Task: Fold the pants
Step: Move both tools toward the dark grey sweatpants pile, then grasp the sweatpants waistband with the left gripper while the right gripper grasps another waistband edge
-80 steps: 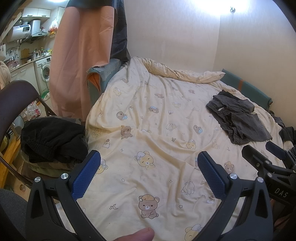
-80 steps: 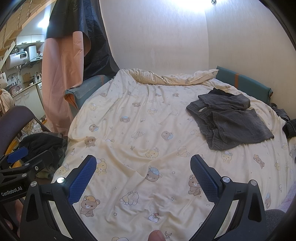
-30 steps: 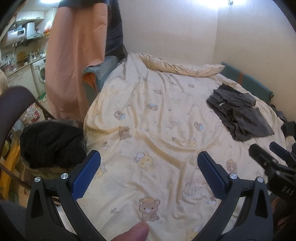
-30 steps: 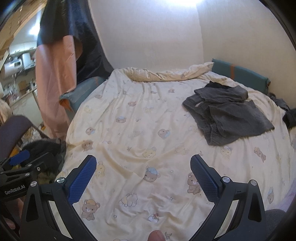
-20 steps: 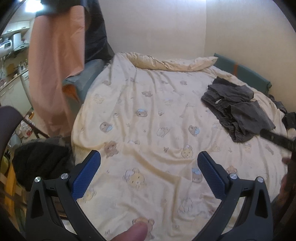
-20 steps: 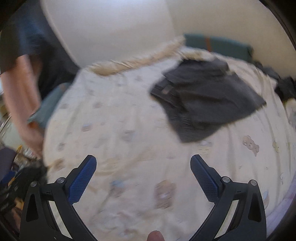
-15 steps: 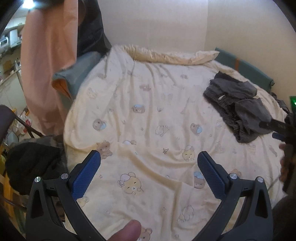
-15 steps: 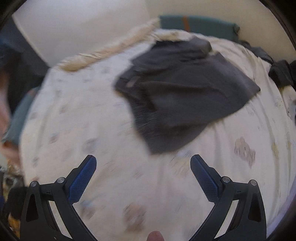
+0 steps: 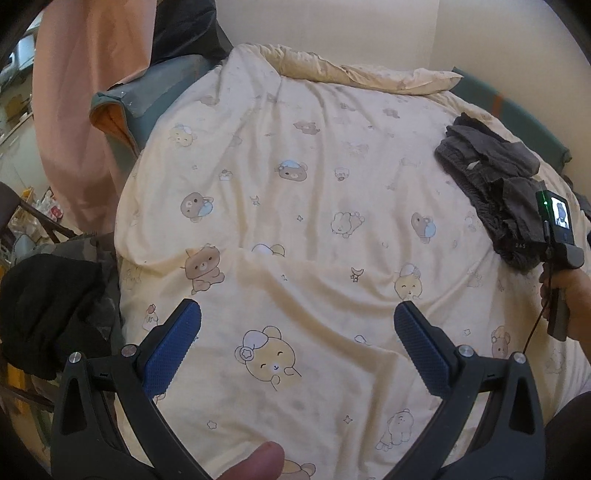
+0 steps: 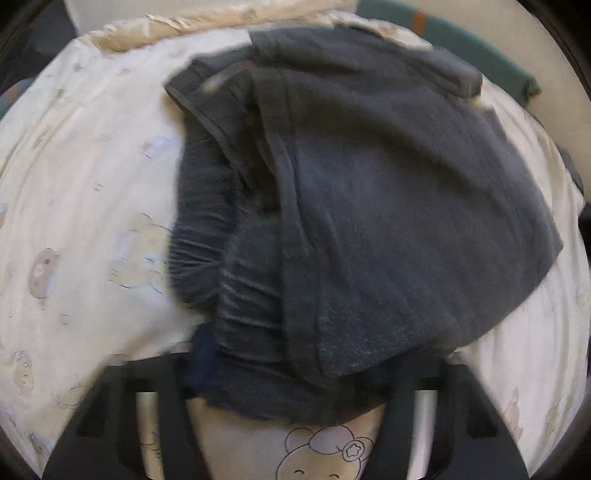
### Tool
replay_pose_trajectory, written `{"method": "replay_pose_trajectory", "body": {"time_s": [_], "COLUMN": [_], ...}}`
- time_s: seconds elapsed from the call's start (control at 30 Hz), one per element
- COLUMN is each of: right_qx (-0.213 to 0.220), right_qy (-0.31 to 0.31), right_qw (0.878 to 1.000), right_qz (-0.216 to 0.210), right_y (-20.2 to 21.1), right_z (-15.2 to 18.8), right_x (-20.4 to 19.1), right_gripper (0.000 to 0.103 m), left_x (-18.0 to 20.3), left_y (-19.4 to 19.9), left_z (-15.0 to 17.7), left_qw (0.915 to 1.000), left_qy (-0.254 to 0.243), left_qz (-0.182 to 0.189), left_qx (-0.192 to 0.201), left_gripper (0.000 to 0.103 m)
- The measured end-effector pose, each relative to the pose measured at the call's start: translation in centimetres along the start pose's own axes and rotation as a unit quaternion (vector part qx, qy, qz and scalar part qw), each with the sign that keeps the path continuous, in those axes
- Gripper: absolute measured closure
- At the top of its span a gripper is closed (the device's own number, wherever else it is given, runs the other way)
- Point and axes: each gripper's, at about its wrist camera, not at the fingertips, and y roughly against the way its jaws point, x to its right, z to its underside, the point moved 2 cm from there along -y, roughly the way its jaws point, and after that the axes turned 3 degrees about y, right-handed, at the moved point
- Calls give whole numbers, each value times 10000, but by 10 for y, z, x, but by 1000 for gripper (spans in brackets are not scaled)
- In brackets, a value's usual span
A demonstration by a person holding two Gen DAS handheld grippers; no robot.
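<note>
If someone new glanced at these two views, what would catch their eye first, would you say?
Most likely the crumpled dark grey pants, which fill the right wrist view and lie near the right edge of the cream bear-print duvet. The right gripper is closing with the near edge of the pants between its fingers. In the left wrist view, the left gripper hangs wide open over bare duvet, holding nothing.

Cream bear-print duvet (image 9: pixel 314 206) is covering the bed ahead, peach curtain (image 9: pixel 85 110) hanging far left, beige walls (image 9: pixel 332 29) beyond.
</note>
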Motion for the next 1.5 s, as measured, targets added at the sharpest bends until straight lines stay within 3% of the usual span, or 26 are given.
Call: {"method": "replay_pose_trajectory", "body": {"time_s": [0.03,0.1,0.23,0.4,0.53,0.63,0.8,0.9,0.97,1.03,1.1,1.2,1.23,1.3,1.4,1.5], "right_qx": [77,236,529,691,762,908,876,845,789,358,-351,-898,-913,-788,-365,-386], "right_qy": [-21,-92,225,418,929,1079,1161,764,418,134,268,513,635,794,779,744], "right_qw": [10000,9994,9973,9908,9795,9601,9161,8947,8975,8998,9107,9120,9106,9118,9229,9428], "right_qz": [-12,-238,-460,-1090,-1617,-2416,-3736,-4318,-4318,-4347,-4107,-3969,-3979,-3951,-3754,-3226], "right_y": [6,25,73,129,180,226,291,309,295,269,235,213,214,216,223,211], "right_z": [1,4,22,47,81,109,155,166,165,164,165,173,176,171,156,150], "right_x": [1,3,-4,-35,-88,-131,-214,-260,-273,-286,-303,-297,-294,-285,-250,-233], "right_gripper": [80,83,84,84,84,84,84,84,82,76,71,64,58,16,11,11], "left_x": [-1,-2,-3,-7,-18,-32,-78,-109,-126,-138,-145,-148,-147,-144,-133,-122], "left_y": [2,7,20,39,54,67,92,102,109,114,110,95,91,83,71,60], "left_z": [0,0,-2,-4,-3,-4,-4,-2,-2,0,3,9,12,16,19,22], "left_qw": [10000,10000,9998,9993,9988,9984,9949,9898,9856,9828,9829,9846,9846,9838,9841,9844], "left_qy": [8,16,59,134,248,361,816,1266,1514,1619,1630,1687,1708,1774,1750,1696], "left_qz": [0,9,71,153,173,130,-120,-222,-280,-406,-492,-358,-336,-254,-200,-225], "left_qx": [21,56,176,314,380,422,587,615,696,789,697,295,185,-15,-218,-412], "left_gripper": [0,0,0,0,0,0,0,0,0,0,0,0,0,0,0,0]}}
